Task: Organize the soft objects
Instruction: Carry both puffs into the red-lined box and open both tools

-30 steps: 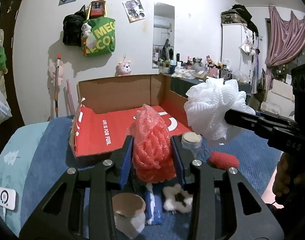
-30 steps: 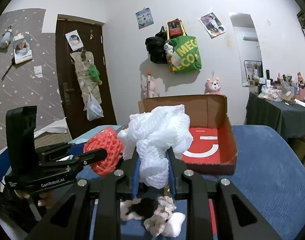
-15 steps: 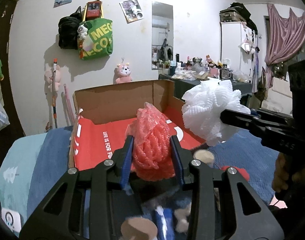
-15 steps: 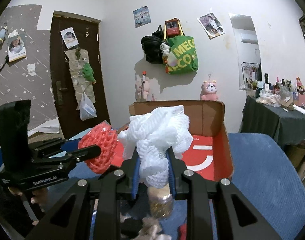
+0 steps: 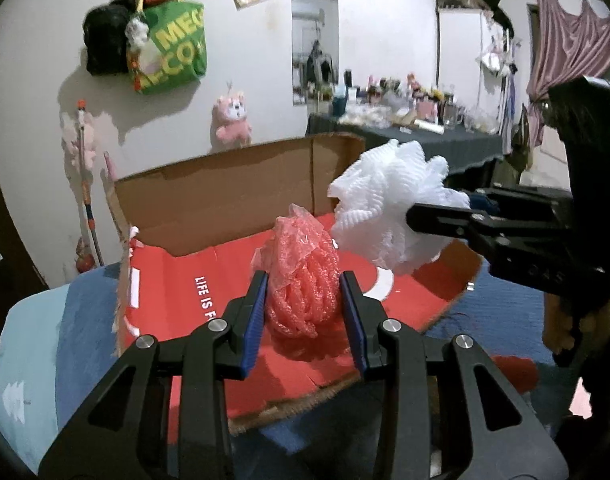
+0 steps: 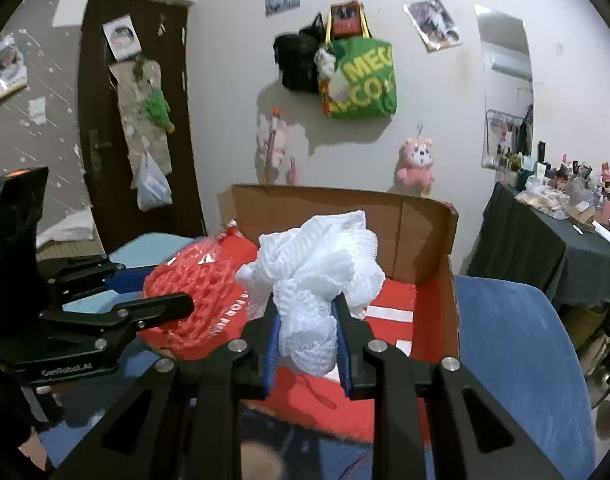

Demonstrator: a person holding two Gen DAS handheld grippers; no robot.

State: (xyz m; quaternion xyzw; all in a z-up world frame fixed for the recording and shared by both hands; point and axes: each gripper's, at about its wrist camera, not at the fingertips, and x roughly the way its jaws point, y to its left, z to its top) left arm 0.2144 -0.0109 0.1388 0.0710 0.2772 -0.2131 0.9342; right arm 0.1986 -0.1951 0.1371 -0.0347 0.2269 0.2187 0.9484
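My left gripper (image 5: 303, 286) is shut on a red foam net ball (image 5: 301, 276) and holds it above the front part of an open cardboard box with a red inside (image 5: 177, 280). My right gripper (image 6: 307, 316) is shut on a white foam net ball (image 6: 317, 264) and holds it over the same box (image 6: 425, 240), to the right of the red ball (image 6: 185, 292). The white ball (image 5: 389, 208) and the right gripper also show in the left wrist view, at the right.
The box lies on a blue bed cover (image 6: 513, 344). A red soft thing (image 5: 517, 372) lies on the cover right of the box. A dark table with many small items (image 6: 545, 232) stands at the right. Bags and plush toys hang on the white wall (image 5: 165, 48).
Both grippers have moved forward with their balls, from over the loose items on the cover to above the box. The small items below have dropped out of view.
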